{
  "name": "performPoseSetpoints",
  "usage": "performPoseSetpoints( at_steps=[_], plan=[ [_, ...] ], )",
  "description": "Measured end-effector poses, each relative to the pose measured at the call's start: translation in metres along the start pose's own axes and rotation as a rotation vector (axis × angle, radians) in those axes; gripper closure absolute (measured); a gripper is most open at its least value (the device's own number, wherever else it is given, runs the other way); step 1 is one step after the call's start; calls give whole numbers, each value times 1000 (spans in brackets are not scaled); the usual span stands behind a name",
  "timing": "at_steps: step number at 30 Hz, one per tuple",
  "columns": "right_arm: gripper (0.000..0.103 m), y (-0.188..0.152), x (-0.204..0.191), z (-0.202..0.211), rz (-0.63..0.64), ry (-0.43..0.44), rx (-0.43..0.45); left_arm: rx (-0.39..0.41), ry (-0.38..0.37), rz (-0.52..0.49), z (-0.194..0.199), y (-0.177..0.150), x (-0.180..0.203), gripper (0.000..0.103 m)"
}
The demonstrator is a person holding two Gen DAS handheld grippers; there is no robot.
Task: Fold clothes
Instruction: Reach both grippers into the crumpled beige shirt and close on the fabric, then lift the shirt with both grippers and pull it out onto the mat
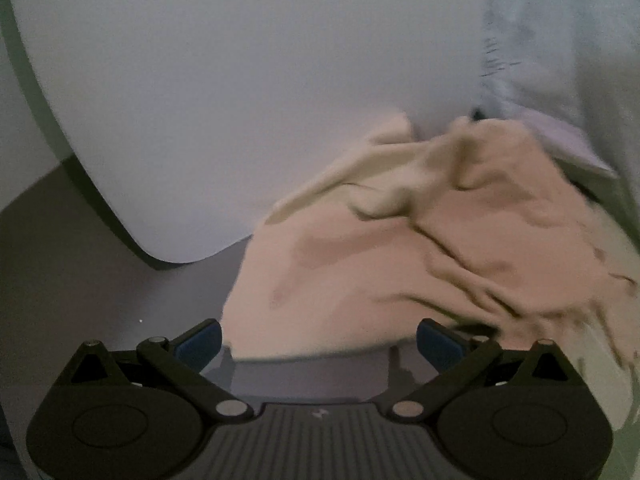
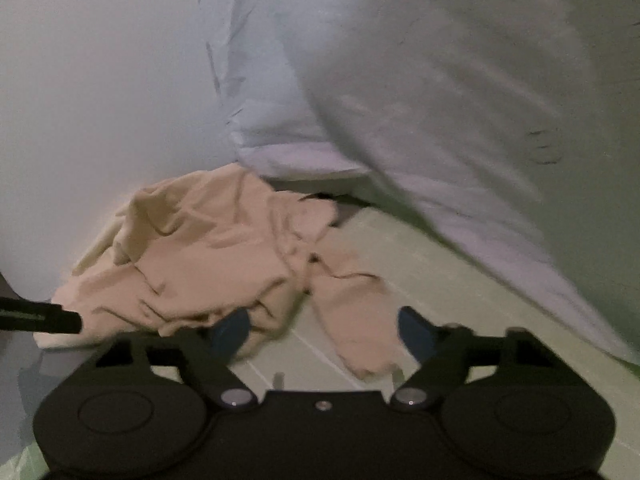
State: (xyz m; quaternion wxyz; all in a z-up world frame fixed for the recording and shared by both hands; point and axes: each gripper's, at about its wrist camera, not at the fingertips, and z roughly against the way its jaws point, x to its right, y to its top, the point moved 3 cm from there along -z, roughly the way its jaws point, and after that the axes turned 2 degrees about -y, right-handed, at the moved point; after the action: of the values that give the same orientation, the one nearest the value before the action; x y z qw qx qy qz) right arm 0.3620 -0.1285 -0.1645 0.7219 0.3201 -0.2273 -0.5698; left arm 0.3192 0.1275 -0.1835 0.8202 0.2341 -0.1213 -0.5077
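Crumpled garment (image 2: 208, 256) — ahead of right gripper (image 2: 322, 330)

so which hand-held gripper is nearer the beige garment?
Right, by a little. The right hand-held gripper is open with the beige garment lying between its fingers. The left hand-held gripper is open too, just short of the garment's near edge.

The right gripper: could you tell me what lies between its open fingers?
In the right wrist view, a loose flap of the crumpled beige garment lies between the right gripper fingers, on the pale green surface.
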Motion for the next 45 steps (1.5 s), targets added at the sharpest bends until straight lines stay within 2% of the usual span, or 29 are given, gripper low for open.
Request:
performPoseSetpoints(
  at_steps=[2,5,7,8,9,10,11,13,14,16,19,21,24,28,32,34,38,40,43,45],
  plan=[
    [41,3,-7,-23,-5,44,-18,-11,18,12,-14,1,-4,6],
    [45,6,-17,-54,-15,101,-48,-31,27,34,-30,0,-10,8],
    [52,6,-20,-70,-47,130,-72,-38,-5,71,-36,-3,-14,11],
    [65,6,-20,-74,-63,150,-79,-30,-15,81,-36,-4,-15,13],
    [70,6,-20,-76,-77,178,-76,-21,-26,87,-35,-5,-15,17],
    [73,6,-19,-75,-80,181,-64,-11,-35,72,-32,-6,-14,24],
    [83,5,-19,-71,-71,179,-46,-5,-40,62,-28,-6,-13,30],
    [87,4,-19,-52,-52,172,2,6,-51,43,-20,-7,-10,64],
    [88,3,-19,-43,-43,169,26,2,-62,50,-15,-7,-10,73],
    [89,2,-20,-23,-24,162,75,-6,-88,63,-2,-10,-10,79],
    [90,-1,-15,19,-6,131,147,-3,-146,53,24,-16,-8,80],
    [90,-7,-8,52,4,93,184,5,-181,9,52,-30,-3,81],
    [90,-26,4,111,1,19,231,-2,-249,-67,92,-62,11,81],
    [90,-73,24,193,-40,-95,242,-66,-361,-167,140,-128,24,80],
    [90,-144,42,257,-78,-249,173,-140,-472,-263,185,-197,37,80],
    [90,-183,52,278,-113,-315,97,-166,-500,-297,198,-219,39,78],
    [87,-242,61,303,-184,-370,-48,-167,-532,-314,219,-245,42,73],
    [85,-252,58,314,-194,-376,-70,-154,-525,-302,223,-250,42,71],
    [77,-244,53,325,-185,-383,-44,-122,-504,-281,227,-248,46,68],
    [64,-235,53,327,-171,-387,-14,-102,-501,-242,224,-237,43,62]
  ],
)
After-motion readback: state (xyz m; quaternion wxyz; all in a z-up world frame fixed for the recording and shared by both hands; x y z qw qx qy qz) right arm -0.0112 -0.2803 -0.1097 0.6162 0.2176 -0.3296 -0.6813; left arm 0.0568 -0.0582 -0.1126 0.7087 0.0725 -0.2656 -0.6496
